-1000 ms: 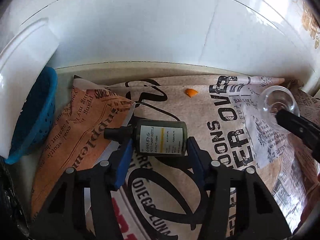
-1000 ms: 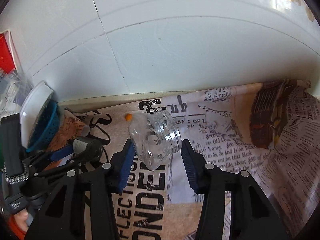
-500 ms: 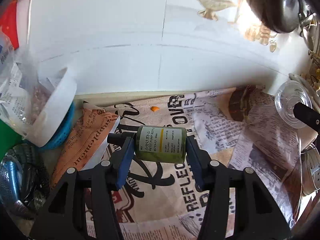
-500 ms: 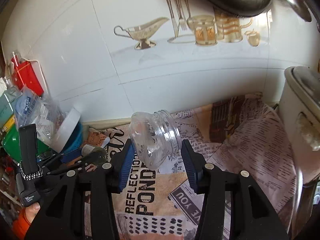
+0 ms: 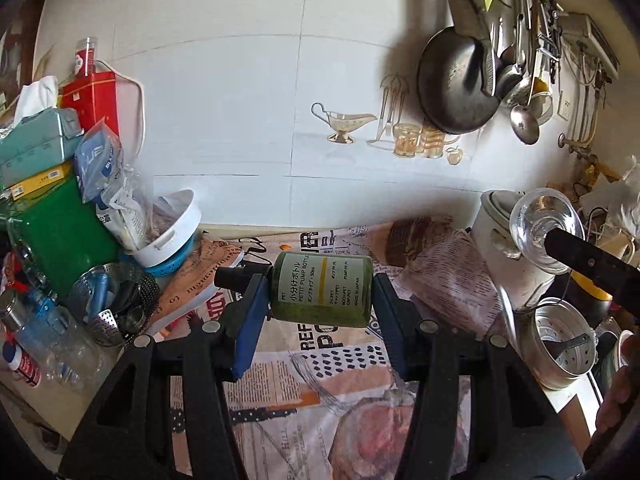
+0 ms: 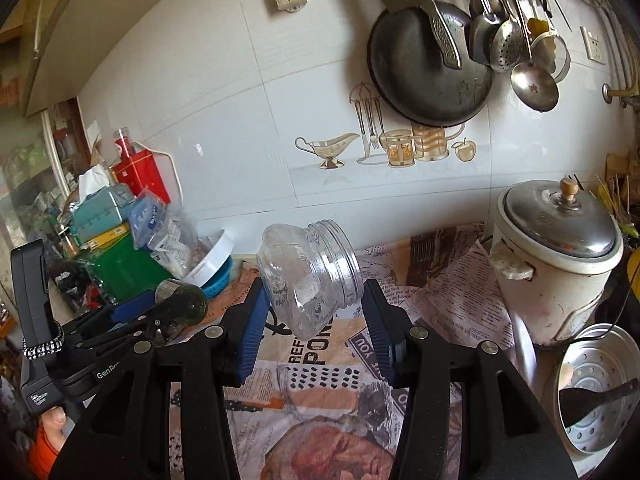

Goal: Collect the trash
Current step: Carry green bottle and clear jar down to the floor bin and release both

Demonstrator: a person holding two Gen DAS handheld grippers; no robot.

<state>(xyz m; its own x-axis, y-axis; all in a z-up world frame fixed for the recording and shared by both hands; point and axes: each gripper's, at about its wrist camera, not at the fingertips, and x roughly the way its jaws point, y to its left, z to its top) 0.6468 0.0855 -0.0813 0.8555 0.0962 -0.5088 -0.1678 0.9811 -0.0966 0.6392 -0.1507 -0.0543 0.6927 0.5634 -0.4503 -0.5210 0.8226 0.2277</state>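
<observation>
My left gripper is shut on a small green pump bottle with a white label, held sideways above the newspaper-covered counter. In the right wrist view my right gripper is shut on a clear plastic jar, tilted with its threaded mouth up and to the right. The jar also shows at the right edge of the left wrist view, and the green bottle with the left gripper shows at the left of the right wrist view. Both are lifted off the counter.
A white rice cooker and a metal steamer pot stand at the right. Boxes, a green container, a white bowl in a blue colander and metal strainers crowd the left. A pan and ladles hang on the tiled wall.
Both grippers have risen and pulled back from the counter with the bottle and the jar still held. The view has widened to the wall, the hanging pans and the rice cooker.
</observation>
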